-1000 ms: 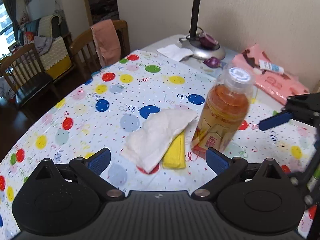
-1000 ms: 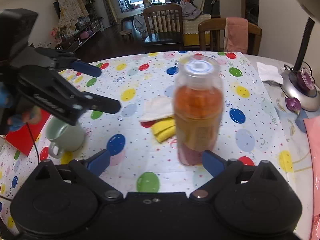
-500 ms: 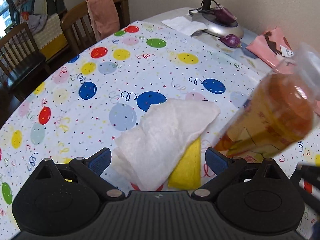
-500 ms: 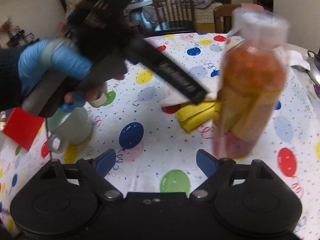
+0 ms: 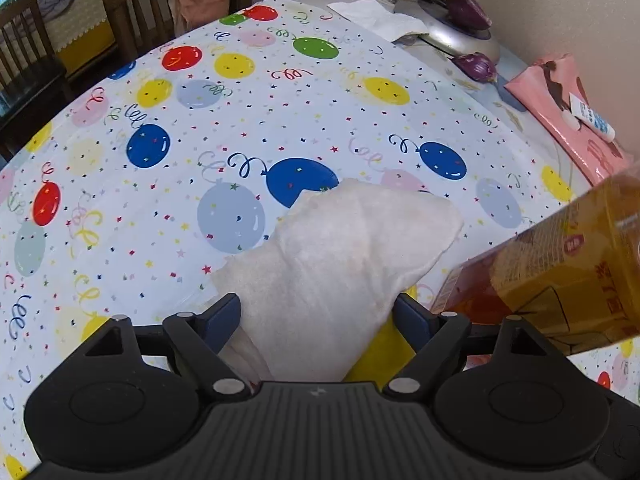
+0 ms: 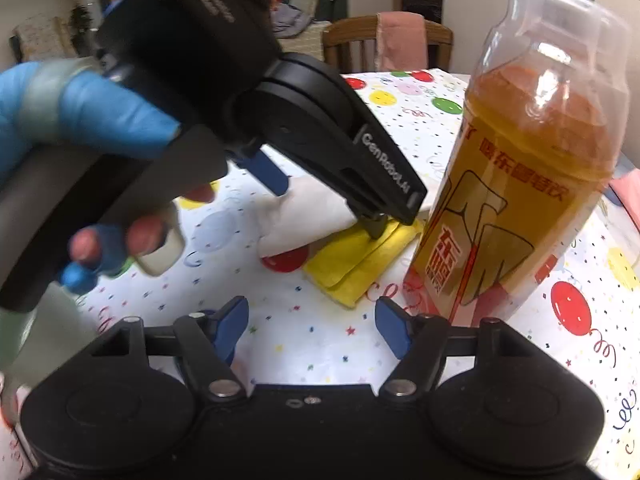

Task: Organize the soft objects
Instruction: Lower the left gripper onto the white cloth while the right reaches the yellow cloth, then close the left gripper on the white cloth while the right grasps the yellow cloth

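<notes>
The left hand-held gripper (image 5: 316,316) is straddling the white cloth (image 5: 340,268), its jaws apart and just closing in, the blue pads beside the cloth's edges; whether they are pressing it I cannot tell. The cloth is looking soft, fuzzy and folded, lying over a flat yellow cloth (image 5: 380,354) that is peeking out under the right pad. The right view is showing what the left one hides: the yellow cloth (image 6: 360,264) as a folded layered rectangle, and a blue-gloved hand (image 6: 80,120) holding the left tool. The right hand-held gripper (image 6: 312,330) is hovering with jaws apart and just narrowing, nothing between them, the cloths ahead of it. A clear plastic bottle (image 6: 520,184) of amber drink is standing just right of it on the balloon-printed surface (image 5: 240,120).
</notes>
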Tool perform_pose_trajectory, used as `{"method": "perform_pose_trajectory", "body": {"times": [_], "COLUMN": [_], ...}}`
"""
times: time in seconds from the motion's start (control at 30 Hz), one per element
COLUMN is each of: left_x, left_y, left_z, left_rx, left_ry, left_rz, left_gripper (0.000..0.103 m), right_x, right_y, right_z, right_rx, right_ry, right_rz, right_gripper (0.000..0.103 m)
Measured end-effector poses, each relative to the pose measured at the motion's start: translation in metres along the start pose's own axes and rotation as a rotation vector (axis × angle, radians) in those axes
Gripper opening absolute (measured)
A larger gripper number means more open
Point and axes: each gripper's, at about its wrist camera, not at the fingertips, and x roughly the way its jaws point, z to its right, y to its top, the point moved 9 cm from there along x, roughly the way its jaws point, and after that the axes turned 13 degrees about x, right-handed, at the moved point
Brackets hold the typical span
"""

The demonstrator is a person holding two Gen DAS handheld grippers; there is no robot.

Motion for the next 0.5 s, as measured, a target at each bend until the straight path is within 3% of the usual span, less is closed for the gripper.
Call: {"method": "perform_pose_trajectory", "body": {"times": [0.1, 0.2, 0.43, 0.5], "left_x": [0.002, 0.002, 0.001, 0.001], "left_y": [0.003, 0.006, 0.006, 0.004], "left_z": [-0.001, -0.002, -0.010, -0.017], "left_rx": [-0.001, -0.009, -0.121, -0.134], "left_ry": [-0.023, -0.047, -0.162, -0.136], "left_rz": [0.004, 0.013, 0.033, 0.033], "left_gripper": [0.078, 0.064, 0.016, 0.014], "right_x": [0.007, 0.011, 0.027, 0.030], "right_y": [0.003, 0.007, 0.003, 0.004], "right_z": [0.004, 0.007, 0.007, 0.013], "right_rx": [0.025, 0.042, 0.093, 0.121], "right_ry": [-0.025, -0.055, -0.103, -0.128], "right_rz": [0.006, 0.024, 0.020, 0.027], "right_gripper": [0.065, 0.064, 0.063, 0.054]}}
